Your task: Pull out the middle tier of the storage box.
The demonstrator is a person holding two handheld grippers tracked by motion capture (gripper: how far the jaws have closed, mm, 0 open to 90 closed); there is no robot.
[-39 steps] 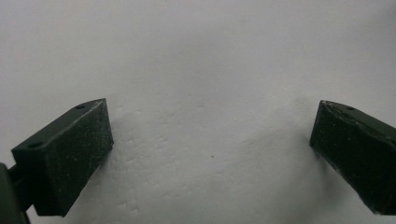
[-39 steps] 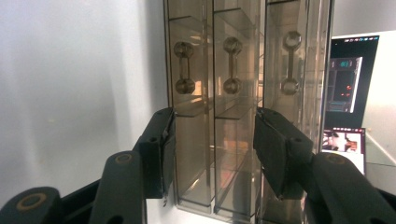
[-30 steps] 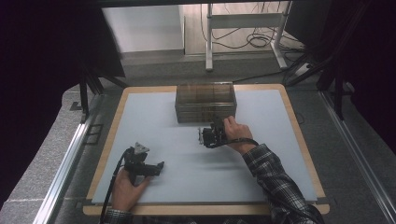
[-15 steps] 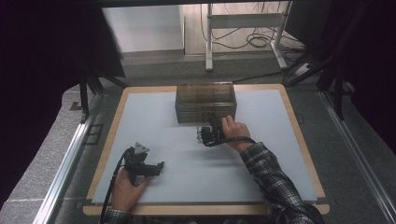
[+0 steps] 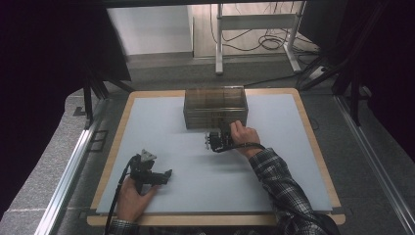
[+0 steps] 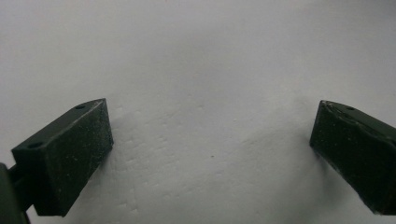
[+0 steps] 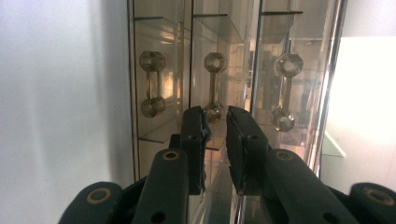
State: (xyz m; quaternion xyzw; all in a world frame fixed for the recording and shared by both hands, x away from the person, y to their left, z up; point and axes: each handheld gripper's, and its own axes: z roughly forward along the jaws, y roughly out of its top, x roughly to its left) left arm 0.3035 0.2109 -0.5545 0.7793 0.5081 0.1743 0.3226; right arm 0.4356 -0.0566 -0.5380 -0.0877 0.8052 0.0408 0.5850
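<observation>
Two jaws of the right hand-held gripper (image 7: 215, 122) have just been closing on the middle drawer handle (image 7: 214, 86), barely catching its tip at six o'clock; it is risking slipping off.

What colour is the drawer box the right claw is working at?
Clear smoky brown plastic drawer box, three matching handles; best in the right gripper view.

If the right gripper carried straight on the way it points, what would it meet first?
Most likely the middle drawer handle on the clear drawer box: the right gripper has its nearly closed jaws at that handle's near end; contact is unclear.
</observation>
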